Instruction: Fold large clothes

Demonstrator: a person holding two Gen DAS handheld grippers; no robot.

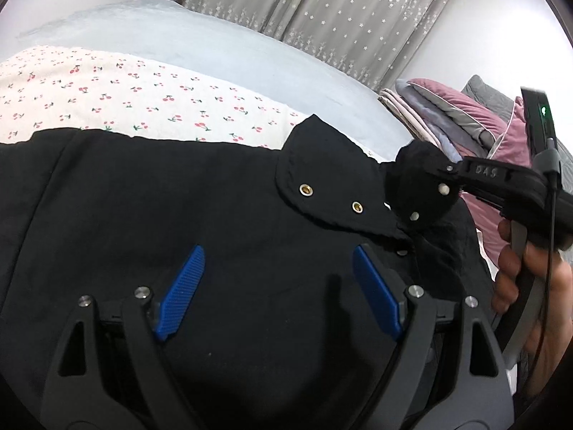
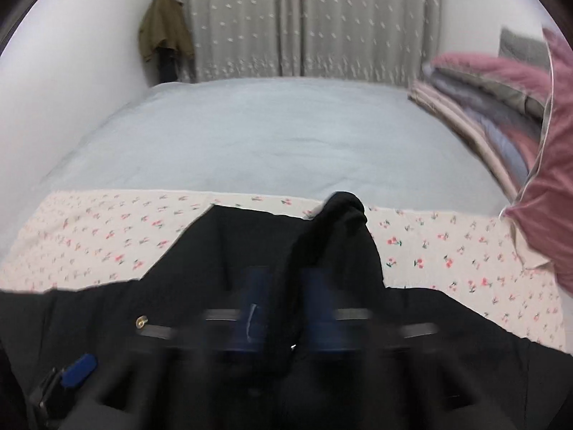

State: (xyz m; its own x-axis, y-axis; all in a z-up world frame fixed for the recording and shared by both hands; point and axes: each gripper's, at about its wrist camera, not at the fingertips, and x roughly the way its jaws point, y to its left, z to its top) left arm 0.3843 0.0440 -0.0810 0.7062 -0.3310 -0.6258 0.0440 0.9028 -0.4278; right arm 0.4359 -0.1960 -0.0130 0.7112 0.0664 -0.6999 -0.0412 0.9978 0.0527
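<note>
A: Start nearest. What is the left tool (image 1: 275, 288) doing?

B: It hangs over the black garment (image 1: 143, 222) with its blue pads (image 1: 182, 292) spread wide and nothing between them. The cloth lies directly beneath and ahead of it, but I see no contact.

A: And the right tool (image 2: 283, 313)?

B: Its pads are pressed together on a bunched fold of the same garment. In the right wrist view the fabric rises in a ridge from between the pads, though that view is blurred. In the left wrist view the same tool comes in from the right edge, carried by a hand (image 1: 530, 286), its tip buried in a knot of black cloth beside the flap with brass snaps (image 1: 331, 197).

A: Why hold it there?

B: My guess is that this is an edge by the collar or front opening. Pinching it gives one corner to pull across, while the open left tool is free to take a second point so the fold stays straight.

A: Where does the garment lie overall?

B: Spread on the cherry-print cloth (image 1: 125, 93), which covers the near part of the bed (image 2: 272, 136).

A: Further back?

B: Stacked bedding and a pink quilt (image 2: 551, 186) to the right, then the grey curtain (image 2: 304, 25).
</note>
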